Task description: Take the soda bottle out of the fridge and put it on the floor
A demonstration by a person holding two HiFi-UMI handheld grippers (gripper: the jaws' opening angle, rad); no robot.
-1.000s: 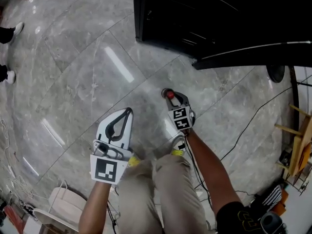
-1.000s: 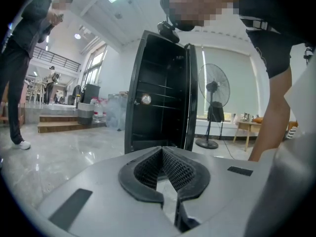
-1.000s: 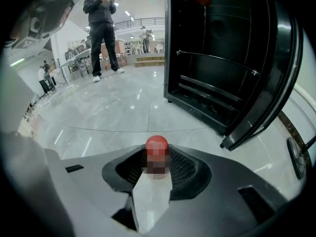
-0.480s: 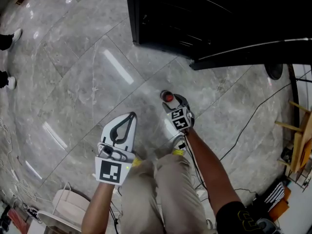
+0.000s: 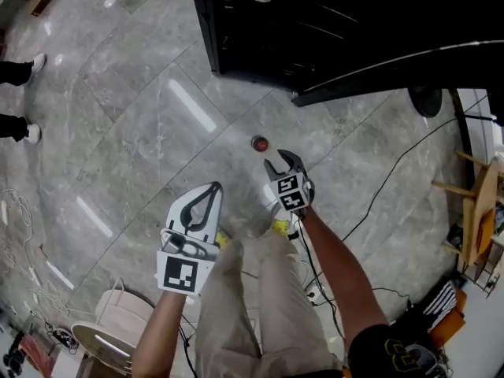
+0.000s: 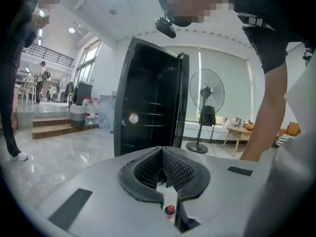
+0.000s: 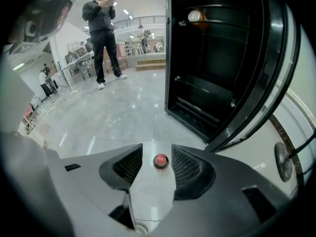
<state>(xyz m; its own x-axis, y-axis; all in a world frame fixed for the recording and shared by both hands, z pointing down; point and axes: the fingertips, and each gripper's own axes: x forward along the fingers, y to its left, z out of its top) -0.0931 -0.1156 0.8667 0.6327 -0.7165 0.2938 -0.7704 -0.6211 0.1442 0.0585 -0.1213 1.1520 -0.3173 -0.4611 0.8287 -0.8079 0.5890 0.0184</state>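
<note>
Head view: soda bottle (image 5: 259, 142) upright on grey floor (image 5: 118, 132), in front of open black fridge (image 5: 354, 22). Right gripper (image 5: 281, 161) just short of bottle, jaws apart, just narrowed slightly, gripping nothing. Left gripper (image 5: 212, 187) jaws together at tips, empty.

Soda bottle (image 5: 259, 143): dark body and red cap noted, set upright on the grey polished stone floor (image 5: 142, 116). It is seen near the front of the black fridge (image 5: 315, 22), whose door is swung open and interior shelves exposed.
</note>
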